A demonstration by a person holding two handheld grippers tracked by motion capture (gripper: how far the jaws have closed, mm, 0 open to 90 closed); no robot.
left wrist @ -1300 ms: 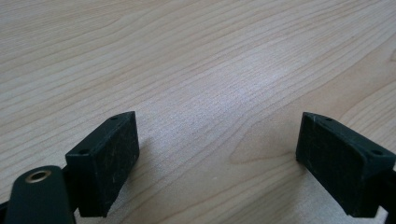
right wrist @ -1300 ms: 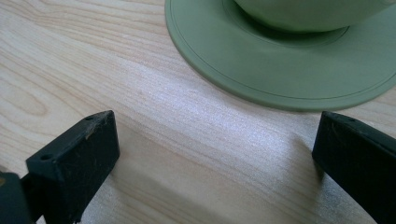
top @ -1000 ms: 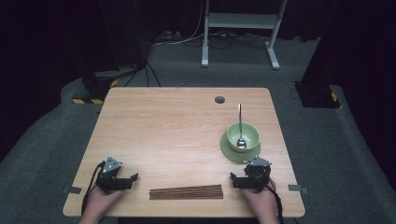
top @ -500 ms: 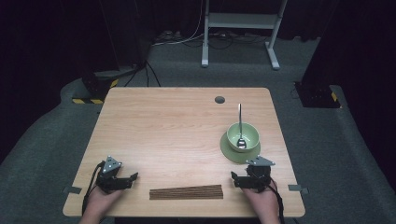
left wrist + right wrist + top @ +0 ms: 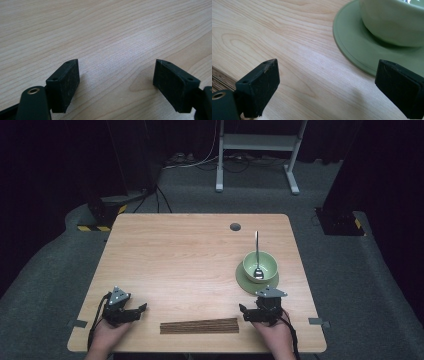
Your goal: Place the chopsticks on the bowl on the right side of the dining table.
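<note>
— Dark-wood chopsticks, bundled, long axis running left to right along the bench near edge; seen from the high view, lying between the two hands. Which side closer?

— Right, by a little. Right gripper just off the bundle's right end, pointing left toward it; left gripper further from the left end, pointing right. Green bowl with spoon on a green saucer just beyond the right hand.

— Left gripper view?

— Bare wood grain of the bench ahead of the left gripper. Jaws wide apart, having just been closing a touch, nothing between them. No chopsticks ahead of the pads.

— Right gripper view?

— Right gripper with jaws spread wide, empty. Saucer rim and bowl wall at upper right, close by the right-hand pad. Dark striped edge of the chopsticks at lower left, just beside the left-hand pad, not between the pair.

— Judgement for the pickup?

— Likely a swing of the right jaws down and across the bundle's short width, near its right end.
</note>
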